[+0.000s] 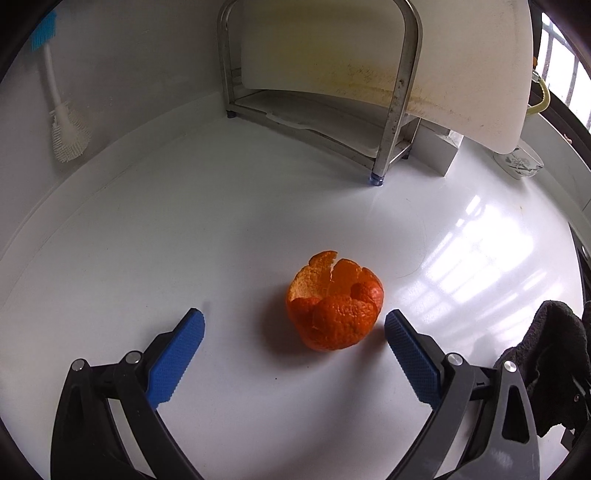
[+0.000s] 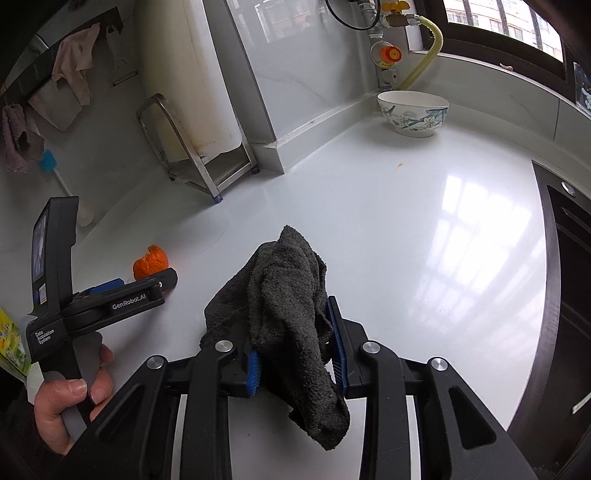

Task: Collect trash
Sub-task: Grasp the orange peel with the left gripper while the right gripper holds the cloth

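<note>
Home kitchen: counter (image 2: pixel 369 206), bowl (image 2: pixel 412 112), gas valve (image 2: pixel 391 16)

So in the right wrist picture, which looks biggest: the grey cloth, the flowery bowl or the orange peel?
1. Grey cloth, but it is right up by the camera, so that is unsure.
2. Flowery bowl.
3. Orange peel, partly hidden behind the left gripper.

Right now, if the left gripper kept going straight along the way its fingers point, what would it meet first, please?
Most likely the orange peel, lying on the white counter between the open left gripper's fingers, nearer the right-hand one.
</note>
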A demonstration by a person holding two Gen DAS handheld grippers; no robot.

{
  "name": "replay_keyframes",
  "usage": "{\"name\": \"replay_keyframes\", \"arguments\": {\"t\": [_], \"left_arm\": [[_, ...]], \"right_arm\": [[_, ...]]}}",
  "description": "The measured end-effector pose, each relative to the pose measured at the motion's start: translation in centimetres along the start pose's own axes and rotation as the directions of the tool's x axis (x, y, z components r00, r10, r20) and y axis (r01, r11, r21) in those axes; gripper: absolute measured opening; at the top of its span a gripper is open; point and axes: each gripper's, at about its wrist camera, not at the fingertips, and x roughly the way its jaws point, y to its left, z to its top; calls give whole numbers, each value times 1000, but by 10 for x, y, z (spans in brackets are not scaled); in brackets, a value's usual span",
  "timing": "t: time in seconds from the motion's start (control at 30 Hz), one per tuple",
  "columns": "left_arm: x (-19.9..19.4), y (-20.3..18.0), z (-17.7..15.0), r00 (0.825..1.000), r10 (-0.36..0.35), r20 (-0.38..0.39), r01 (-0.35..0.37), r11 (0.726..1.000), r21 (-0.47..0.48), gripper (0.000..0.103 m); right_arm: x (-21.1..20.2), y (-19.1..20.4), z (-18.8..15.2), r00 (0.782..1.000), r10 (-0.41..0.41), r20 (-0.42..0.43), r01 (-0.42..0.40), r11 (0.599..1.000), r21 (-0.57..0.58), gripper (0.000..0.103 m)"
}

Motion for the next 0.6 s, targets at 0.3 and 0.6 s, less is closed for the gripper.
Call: {"name": "replay_keyframes", "arguments": {"t": [0.3,0.6], "left_arm": [[-21,-4,-6,997,-72,31,71,997,31,29],[-67,12,-45,998,-58,-3,58,998,-11,28]], "right_arm": [[-11,5,-7,1000,8,-8,-8,1000,1,29],[-44,19,-27,999,33,-18,-33,999,15,29]]}}
